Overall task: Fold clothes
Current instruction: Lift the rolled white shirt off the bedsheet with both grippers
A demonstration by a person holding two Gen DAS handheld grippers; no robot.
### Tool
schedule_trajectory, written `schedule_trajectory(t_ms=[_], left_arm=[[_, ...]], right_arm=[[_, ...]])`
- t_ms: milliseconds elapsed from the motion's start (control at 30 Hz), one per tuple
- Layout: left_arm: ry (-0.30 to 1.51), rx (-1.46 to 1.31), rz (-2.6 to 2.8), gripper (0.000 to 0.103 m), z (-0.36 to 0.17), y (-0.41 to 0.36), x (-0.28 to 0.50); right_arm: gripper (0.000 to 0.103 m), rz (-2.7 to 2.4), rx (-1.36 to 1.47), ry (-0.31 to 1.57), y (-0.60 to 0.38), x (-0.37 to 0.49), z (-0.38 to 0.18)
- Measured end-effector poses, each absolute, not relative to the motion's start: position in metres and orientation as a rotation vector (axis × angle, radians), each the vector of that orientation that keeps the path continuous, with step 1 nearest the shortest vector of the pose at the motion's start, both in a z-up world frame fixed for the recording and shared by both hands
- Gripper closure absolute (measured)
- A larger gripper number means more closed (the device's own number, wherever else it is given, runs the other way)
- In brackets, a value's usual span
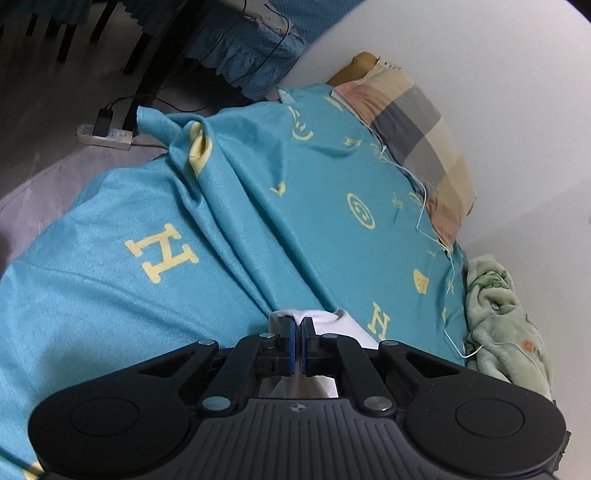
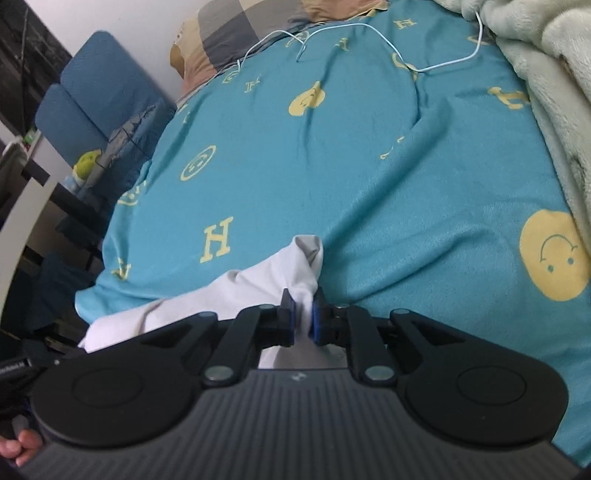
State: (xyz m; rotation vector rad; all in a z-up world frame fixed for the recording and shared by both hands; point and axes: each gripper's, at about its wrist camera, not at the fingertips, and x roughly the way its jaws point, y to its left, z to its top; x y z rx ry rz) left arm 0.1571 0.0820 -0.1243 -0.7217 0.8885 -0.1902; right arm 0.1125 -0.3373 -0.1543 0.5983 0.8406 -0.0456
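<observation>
While both clamp it, left tool (image 1: 298, 328), right tool (image 2: 303, 308), white garment (image 2: 221, 291) bunched, trailing left over teal sheet (image 2: 369, 184).

Both fisheyes rode low behind their claws, close above the bed (image 1: 332, 192) — each faced the far checked pillow (image 1: 417, 133) and shared the teal sheet and white cable (image 2: 369, 29).

left gripper (image 1: 298, 332) jaws pinched together on white cloth (image 1: 347, 325), right gripper (image 2: 303, 314) jaws clamped on white cloth

White garment (image 2: 258, 284); teal bedsheet (image 2: 369, 184) patterned with yellow smileys, H letters
</observation>
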Motion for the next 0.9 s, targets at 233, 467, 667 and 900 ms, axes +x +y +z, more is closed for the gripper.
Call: schedule_trajectory(t_ms=[233,467,667,900], left_arm=[[0.904,-0.739,-0.192,0.061,-0.112,0.091,0.136],[0.98,-0.644,-0.242,0.046,-0.111,0.07,0.12],[0.991,-0.589,-0.279,0.098,-0.117,0.057,0.115],[0.957,-0.621,-0.26,0.097,-0.102,0.072,0.105]], right_arm=[[0.088,-0.041,0.608,0.835,-0.339,0.107,-0.148],[0.049,-0.04,0.642,0.856,-0.342,0.098,-0.148],[0.053,-0.027,0.504,0.9,-0.322,0.1,-0.154],[0.062,-0.054,0.493,0.914,-0.325,0.101,-0.157]])
